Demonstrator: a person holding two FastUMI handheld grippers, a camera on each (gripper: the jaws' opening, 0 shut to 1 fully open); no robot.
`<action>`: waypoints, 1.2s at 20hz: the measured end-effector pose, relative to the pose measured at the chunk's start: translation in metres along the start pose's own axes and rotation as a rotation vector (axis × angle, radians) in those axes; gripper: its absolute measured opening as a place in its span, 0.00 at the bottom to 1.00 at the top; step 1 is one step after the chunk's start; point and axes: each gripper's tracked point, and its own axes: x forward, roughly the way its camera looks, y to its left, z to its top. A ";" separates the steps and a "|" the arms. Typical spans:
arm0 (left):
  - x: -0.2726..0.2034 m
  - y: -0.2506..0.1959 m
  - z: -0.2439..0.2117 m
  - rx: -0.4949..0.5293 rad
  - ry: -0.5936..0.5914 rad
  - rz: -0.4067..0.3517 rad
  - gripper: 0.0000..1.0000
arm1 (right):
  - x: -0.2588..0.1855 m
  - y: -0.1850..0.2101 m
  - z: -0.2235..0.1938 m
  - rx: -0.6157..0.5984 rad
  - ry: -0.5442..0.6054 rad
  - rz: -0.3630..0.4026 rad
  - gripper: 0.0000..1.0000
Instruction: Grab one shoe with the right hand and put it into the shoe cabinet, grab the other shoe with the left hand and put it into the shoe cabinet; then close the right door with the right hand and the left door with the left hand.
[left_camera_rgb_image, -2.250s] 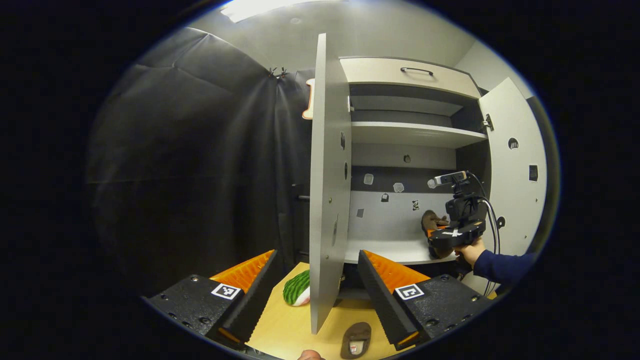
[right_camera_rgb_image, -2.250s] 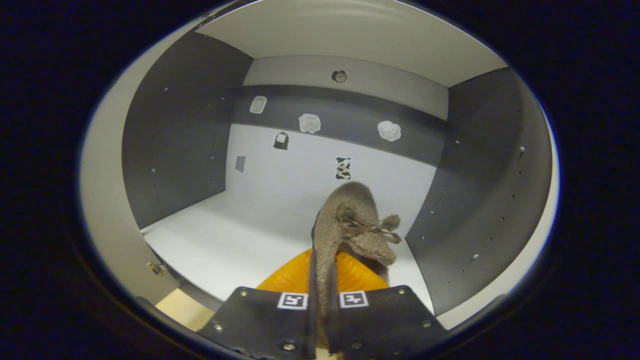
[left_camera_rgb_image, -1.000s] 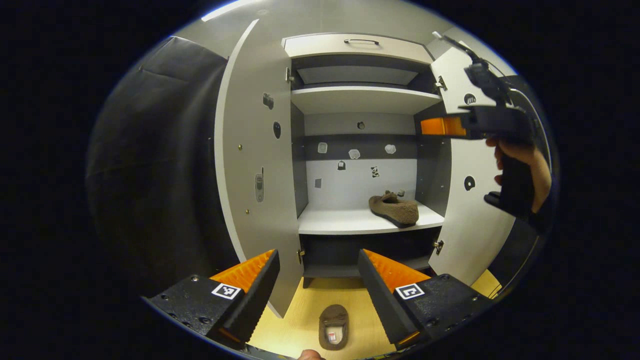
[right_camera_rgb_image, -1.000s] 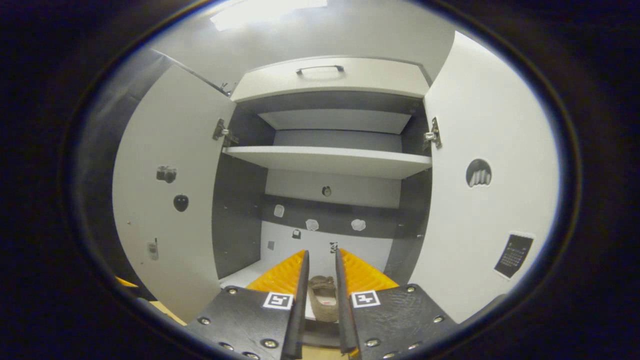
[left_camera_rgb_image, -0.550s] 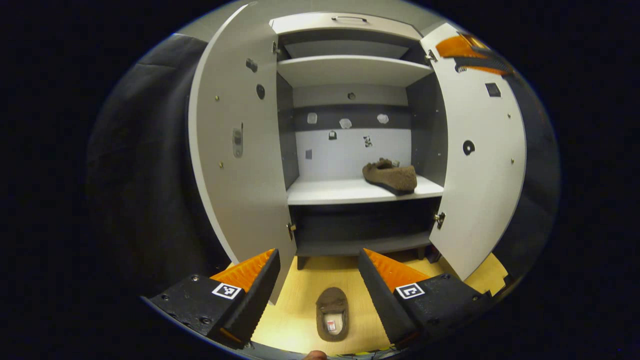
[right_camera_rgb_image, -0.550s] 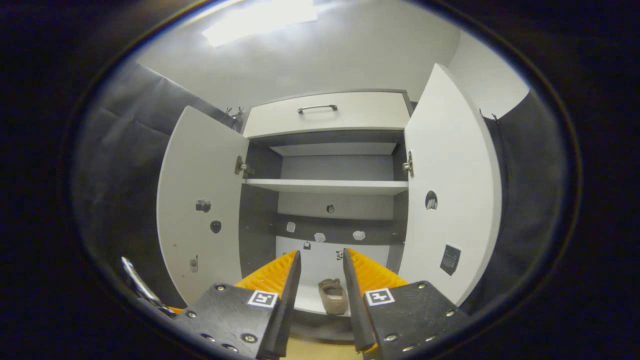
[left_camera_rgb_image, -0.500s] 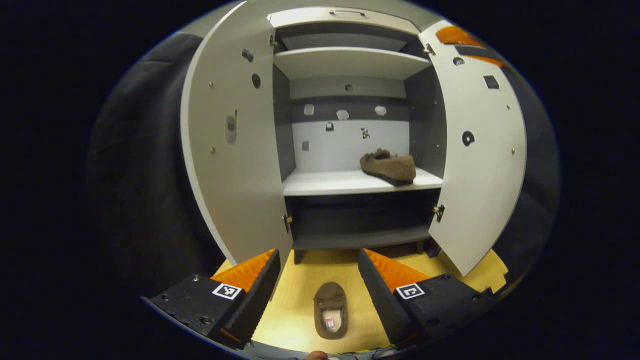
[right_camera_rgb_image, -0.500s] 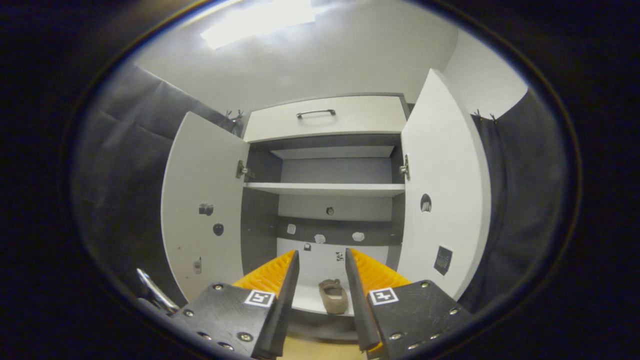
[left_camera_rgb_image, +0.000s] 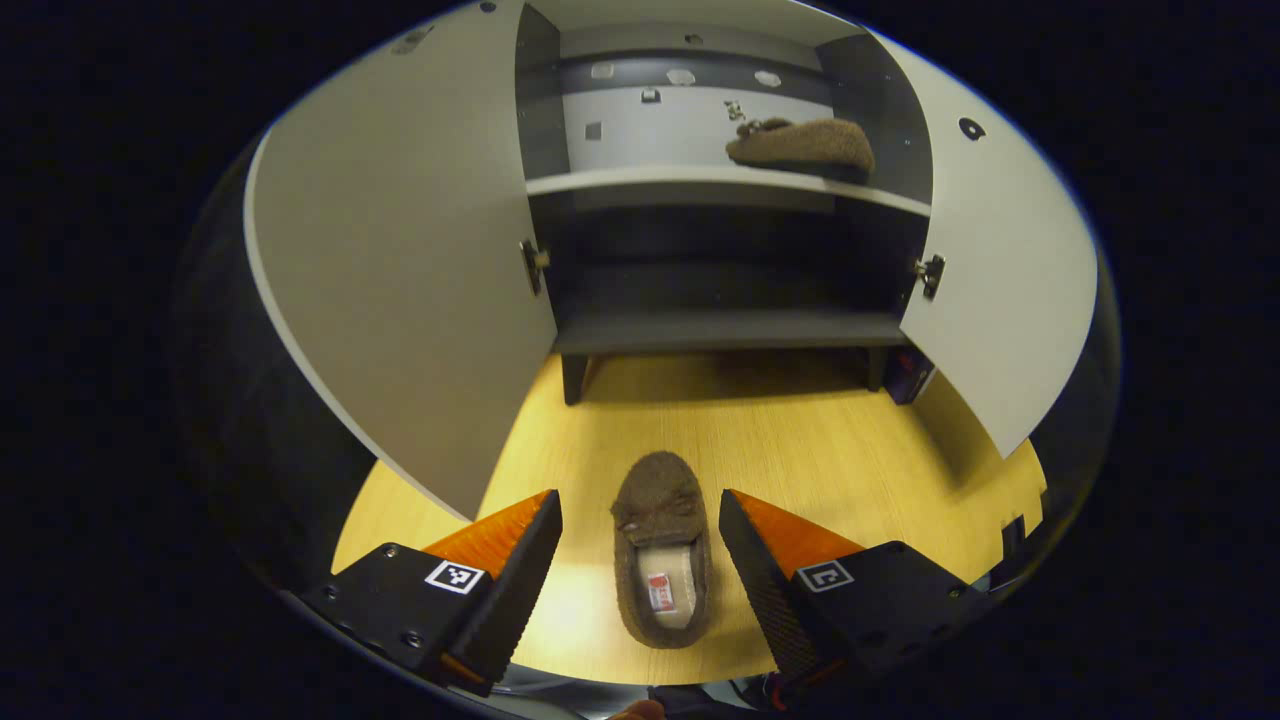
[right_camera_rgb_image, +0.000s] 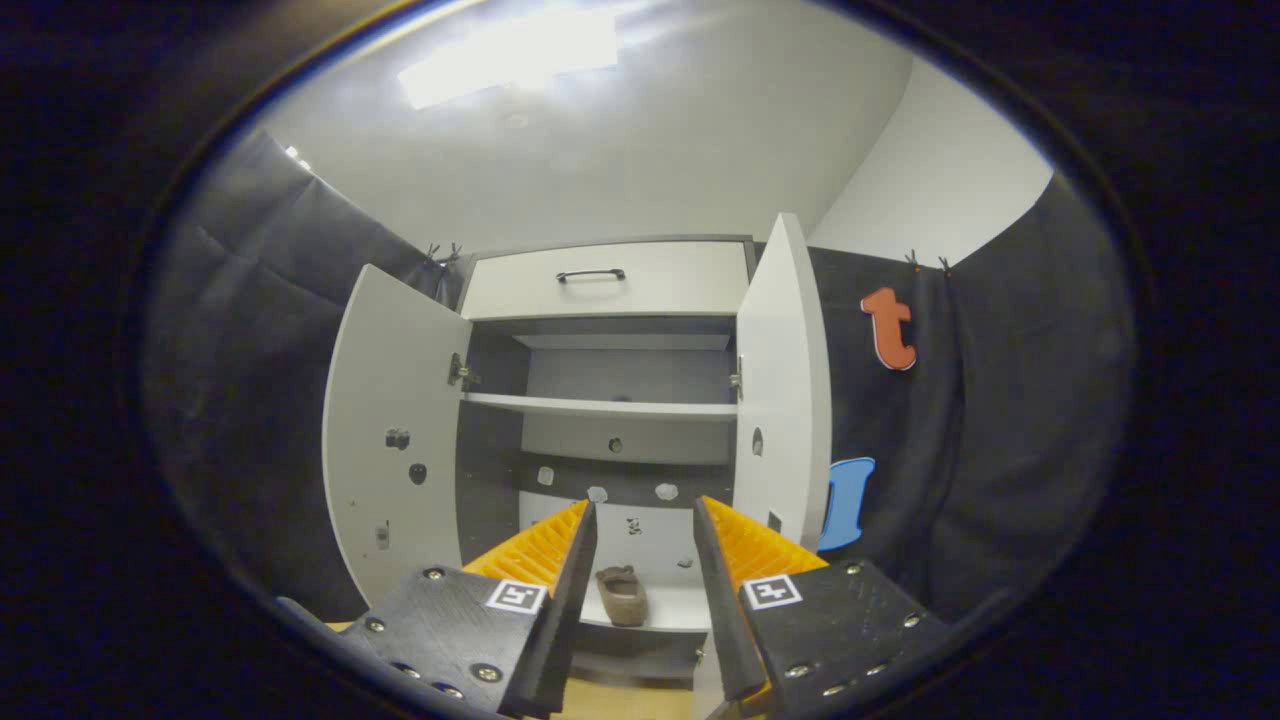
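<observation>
One brown fuzzy shoe (left_camera_rgb_image: 662, 560) lies on the wooden floor (left_camera_rgb_image: 800, 440), heel toward me, right between the fingers of my open left gripper (left_camera_rgb_image: 640, 575), which hovers over it without touching. The other brown shoe (left_camera_rgb_image: 803, 146) rests on the white shelf (left_camera_rgb_image: 640, 180) of the shoe cabinet, toward its right side. In the right gripper view that shoe (right_camera_rgb_image: 622, 595) shows far off between the fingers of my open right gripper (right_camera_rgb_image: 640, 590), which holds nothing and stands well back from the cabinet (right_camera_rgb_image: 610, 290).
Both cabinet doors stand wide open: the left door (left_camera_rgb_image: 400, 280) and the right door (left_camera_rgb_image: 1000, 270) flank the floor in front of the cabinet. A drawer with a dark handle (right_camera_rgb_image: 590, 273) tops the cabinet. Black cloth walls close in on both sides.
The right gripper let go of its shoe on the shelf and drew back from the cabinet. The left gripper swung round the left door, tilted down and dropped over the shoe on the floor.
</observation>
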 end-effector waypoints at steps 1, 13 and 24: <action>0.010 -0.002 -0.011 -0.010 0.028 -0.018 0.98 | -0.004 -0.005 0.002 -0.013 -0.005 -0.017 0.57; 0.064 -0.031 -0.084 -0.046 0.257 -0.118 0.92 | -0.022 -0.059 -0.007 -0.040 0.022 -0.169 0.57; 0.081 -0.025 -0.101 0.048 0.302 -0.006 0.86 | -0.029 -0.076 -0.015 -0.027 0.036 -0.197 0.57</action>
